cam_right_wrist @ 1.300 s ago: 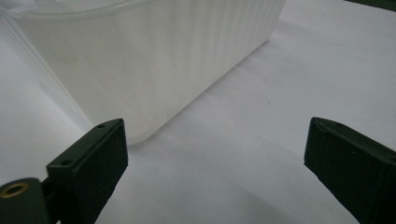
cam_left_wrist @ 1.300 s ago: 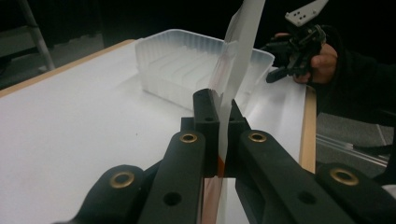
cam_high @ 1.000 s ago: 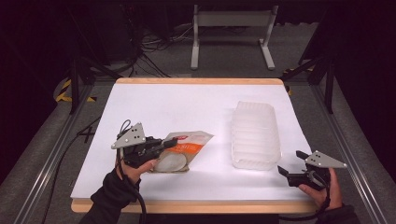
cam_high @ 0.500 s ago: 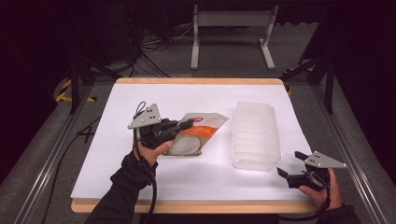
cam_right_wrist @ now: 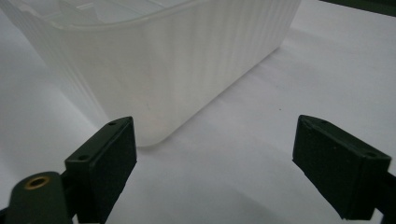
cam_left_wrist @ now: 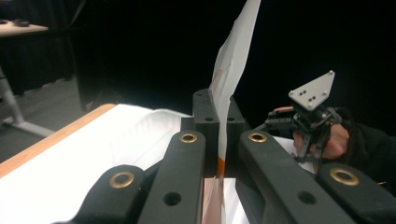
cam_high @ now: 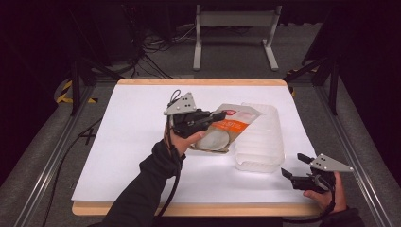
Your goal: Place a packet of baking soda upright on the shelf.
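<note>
High view, left gripper (cam_high: 218, 115) clamping an orange-and-white pouch (cam_high: 226, 130) beside the ribbed plastic tub (cam_high: 260, 142), right gripper (cam_high: 293, 166) gaping, holding nothing, near tub's corner

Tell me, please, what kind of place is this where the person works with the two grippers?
Probably a lab or studio set up for recording handling tasks, not a home. The white table stands alone among dark curtains, metal rails run along its sides, and loose cables lie on the grey floor behind it.
</note>
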